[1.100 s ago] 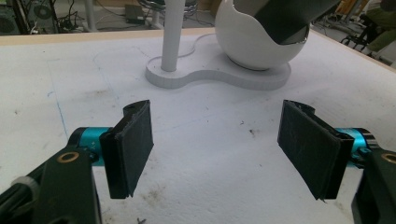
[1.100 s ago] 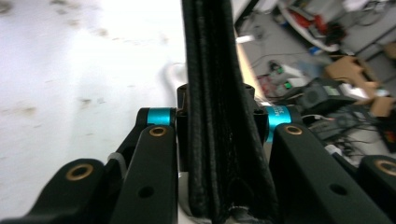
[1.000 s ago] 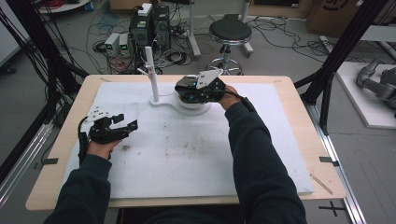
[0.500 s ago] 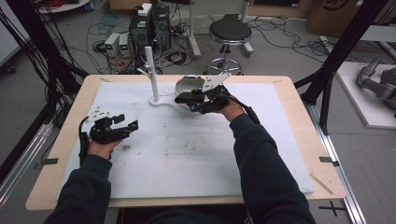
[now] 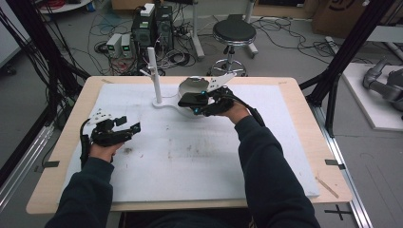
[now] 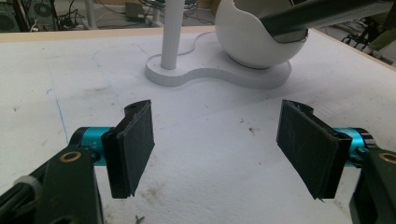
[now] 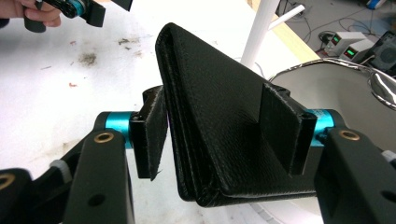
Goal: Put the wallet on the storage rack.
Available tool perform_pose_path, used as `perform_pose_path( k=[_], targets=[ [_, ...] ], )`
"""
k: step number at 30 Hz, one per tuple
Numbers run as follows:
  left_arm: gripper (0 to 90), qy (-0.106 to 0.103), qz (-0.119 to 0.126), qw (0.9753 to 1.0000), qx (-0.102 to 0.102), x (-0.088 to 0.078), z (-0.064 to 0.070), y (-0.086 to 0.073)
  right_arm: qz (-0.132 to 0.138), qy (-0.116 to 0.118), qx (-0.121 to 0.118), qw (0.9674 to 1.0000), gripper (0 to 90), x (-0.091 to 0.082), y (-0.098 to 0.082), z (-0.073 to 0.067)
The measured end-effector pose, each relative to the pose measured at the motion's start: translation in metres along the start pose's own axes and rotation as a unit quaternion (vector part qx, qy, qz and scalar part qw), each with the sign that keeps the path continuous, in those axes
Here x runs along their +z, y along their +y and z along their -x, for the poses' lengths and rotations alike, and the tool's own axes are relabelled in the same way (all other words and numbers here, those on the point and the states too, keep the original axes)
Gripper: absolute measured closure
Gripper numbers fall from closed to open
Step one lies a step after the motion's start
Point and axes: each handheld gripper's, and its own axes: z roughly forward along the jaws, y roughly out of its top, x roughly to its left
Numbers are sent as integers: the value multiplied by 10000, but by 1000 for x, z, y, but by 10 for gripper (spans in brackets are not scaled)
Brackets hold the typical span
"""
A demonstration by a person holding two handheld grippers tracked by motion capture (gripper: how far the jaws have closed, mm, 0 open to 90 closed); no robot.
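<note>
Black fingers (image 7: 152, 135) of the right gripper (image 7: 224, 135) squeeze a folded black wallet (image 7: 210, 121) from both sides, one pad on the left and one on the right, in the middle of the right gripper view. The wallet is bumpy like leather, and no words or marks can be read on it. Its folded edge points to the upper left of that frame. Just behind it, at the right edge, sits a white bowl (image 7: 336, 93) with a shiny rim. In the high view the right gripper (image 5: 197, 102) holds the wallet (image 5: 191, 99) up beside the bowl (image 5: 192, 85) near the top middle of the frame. The bowl stands on a flat white base (image 5: 166, 105) that also carries a tall white post (image 5: 153, 71). The left gripper (image 6: 219, 149) has its two black pads wide apart with nothing between them, low in the left gripper view. Past them, at the top of that frame, stand the post (image 6: 173, 32) and the round bowl (image 6: 252, 37), with the dark wallet (image 6: 308, 16) over the bowl's edge at the upper right. In the high view the left gripper (image 5: 126, 129) rests at the left over a white sheet (image 5: 199, 156) with small dark smudges. The sheet covers a wooden table (image 5: 328, 156). A round black stool (image 5: 233, 31) stands on the floor past the table, at the top.
</note>
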Motion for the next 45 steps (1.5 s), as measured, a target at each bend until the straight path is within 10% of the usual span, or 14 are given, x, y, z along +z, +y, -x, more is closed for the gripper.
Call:
perform_pose_path(
  k=[27,33,45],
  targets=[
    [276,9,-34,10000,4,0,0,0,-87,0,409,9991,377,4,-4,6],
    [276,5,-41,10000,5,1,1,0,-246,-111,507,9983,343,-9,-7,7],
    [216,-206,156,9995,179,1,4,1,318,-804,821,9929,268,-70,-42,-14]
  ],
)
